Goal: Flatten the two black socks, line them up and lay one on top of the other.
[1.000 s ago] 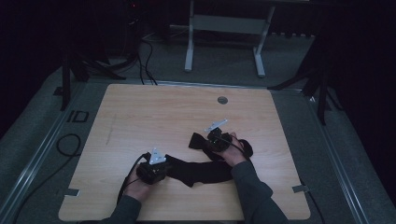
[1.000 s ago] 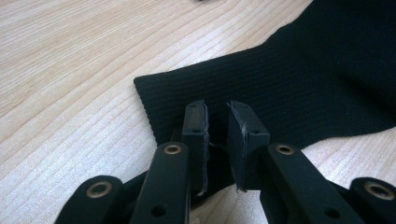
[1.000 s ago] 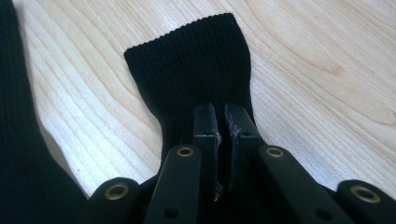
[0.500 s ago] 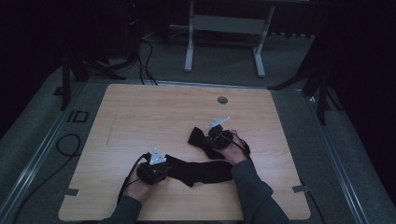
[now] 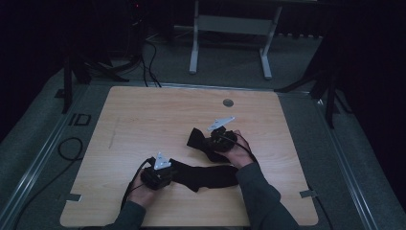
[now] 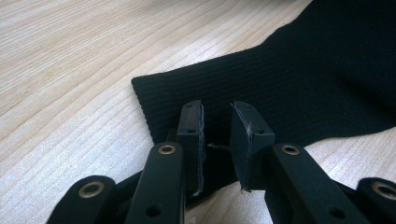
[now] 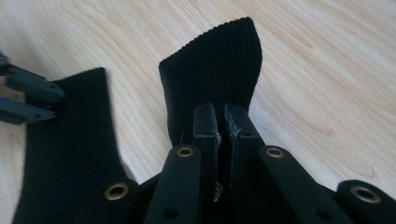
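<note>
Two black ribbed socks lie on the wooden table [image 5: 143, 120]. The nearer sock [image 5: 210, 175] stretches flat between the hands; its cuff [image 6: 196, 88] lies under my left gripper [image 6: 217, 109] [image 5: 170, 172]. That gripper's jaws have just been opening, and its pads stand apart without pressing the fabric. My right gripper [image 7: 223, 109] [image 5: 205, 141] is shut on the cuff of the other sock [image 7: 210, 74] [image 5: 196, 138], which stands up past the pads, raised off the wood. The flat sock [image 7: 70, 130] and the left gripper [image 7: 28, 98] show at the left of the right gripper view.
A small round grommet [image 5: 228, 102] sits near the table's far edge. Cables [image 5: 67, 148] run over the grey floor at the left, and a metal stand [image 5: 230, 28] is behind the table. Bare wood spreads left and beyond the hands.
My right gripper has risen a little with the sock cuff in its jaws. The left hand has stayed where it was.
</note>
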The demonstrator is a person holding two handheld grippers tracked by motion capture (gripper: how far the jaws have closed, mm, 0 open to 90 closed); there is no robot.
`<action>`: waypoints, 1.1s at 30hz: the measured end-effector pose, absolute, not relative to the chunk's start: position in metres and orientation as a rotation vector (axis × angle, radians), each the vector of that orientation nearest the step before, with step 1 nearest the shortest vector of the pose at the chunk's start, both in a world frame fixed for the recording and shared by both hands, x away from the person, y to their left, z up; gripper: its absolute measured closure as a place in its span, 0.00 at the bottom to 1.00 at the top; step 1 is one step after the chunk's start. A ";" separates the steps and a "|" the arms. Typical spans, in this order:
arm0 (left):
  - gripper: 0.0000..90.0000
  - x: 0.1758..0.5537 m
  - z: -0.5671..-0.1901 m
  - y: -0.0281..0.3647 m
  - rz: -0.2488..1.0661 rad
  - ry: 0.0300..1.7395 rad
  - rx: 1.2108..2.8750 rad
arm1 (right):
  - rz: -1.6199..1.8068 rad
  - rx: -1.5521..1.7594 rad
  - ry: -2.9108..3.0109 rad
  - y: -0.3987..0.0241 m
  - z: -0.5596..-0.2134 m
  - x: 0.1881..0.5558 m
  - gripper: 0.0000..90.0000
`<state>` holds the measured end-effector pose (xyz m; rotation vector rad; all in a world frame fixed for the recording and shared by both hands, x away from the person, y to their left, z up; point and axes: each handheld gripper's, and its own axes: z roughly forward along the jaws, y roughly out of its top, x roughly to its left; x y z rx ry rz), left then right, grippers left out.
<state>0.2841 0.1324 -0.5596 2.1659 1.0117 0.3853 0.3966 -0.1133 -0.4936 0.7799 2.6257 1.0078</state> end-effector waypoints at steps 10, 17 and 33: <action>0.83 0.284 -0.559 0.132 0.387 1.015 2.167 | 1.055 0.707 2.644 -0.105 -0.471 0.383 0.93; 0.83 0.283 -0.560 0.132 0.390 1.020 2.160 | 1.085 0.735 2.676 -0.097 -0.468 0.372 0.93; 0.75 0.283 -0.560 0.133 0.353 1.041 2.109 | 1.064 0.839 2.743 -0.073 -0.494 0.353 0.93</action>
